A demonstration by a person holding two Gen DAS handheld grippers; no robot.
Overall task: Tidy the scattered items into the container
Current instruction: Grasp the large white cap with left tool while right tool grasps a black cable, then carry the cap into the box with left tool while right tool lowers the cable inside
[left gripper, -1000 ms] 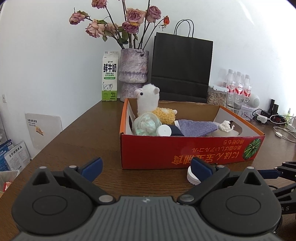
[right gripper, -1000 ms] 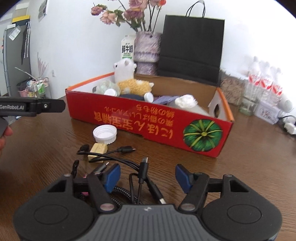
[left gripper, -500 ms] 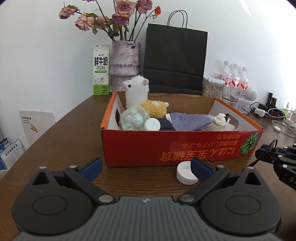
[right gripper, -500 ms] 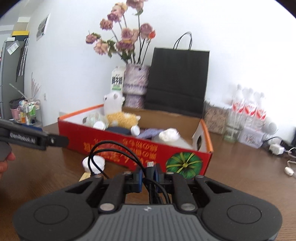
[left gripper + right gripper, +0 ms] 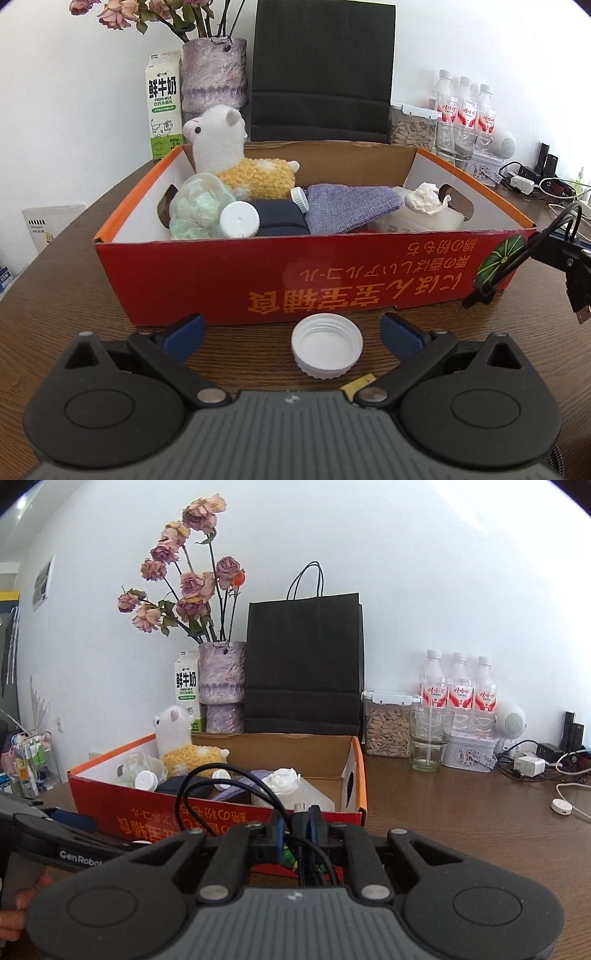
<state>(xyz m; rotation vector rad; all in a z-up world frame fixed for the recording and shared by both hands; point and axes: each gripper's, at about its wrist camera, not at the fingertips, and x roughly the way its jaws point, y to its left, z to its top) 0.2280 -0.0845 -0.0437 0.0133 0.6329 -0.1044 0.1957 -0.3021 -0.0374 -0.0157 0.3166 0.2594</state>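
A red cardboard box (image 5: 207, 273) on the brown table holds a plush alpaca (image 5: 221, 140), a purple cloth, white bottles and crumpled tissue. My left gripper (image 5: 291, 334) is open and low over the table in front of the box. A white cap (image 5: 327, 350) lies open side up between its fingers, untouched. A yellowish block (image 5: 358, 386) peeks out just behind the cap. My right gripper (image 5: 295, 819) is shut on a black cable (image 5: 180, 801), held above the table by the box's near right corner (image 5: 360, 775). The cable's plugs dangle (image 5: 578, 299).
Behind the box stand a milk carton (image 5: 164, 107), a vase of dried roses (image 5: 221, 679), a black paper bag (image 5: 303, 664), a seed jar (image 5: 388, 727), a glass (image 5: 430, 738) and water bottles (image 5: 458, 690). Chargers and cords (image 5: 528, 764) lie at the right. A hand (image 5: 14, 915) holds the left gripper.
My right gripper shut on the black cable and lifted it off the table. My left gripper moved closer to the box, so the white cap now lies between its fingers.
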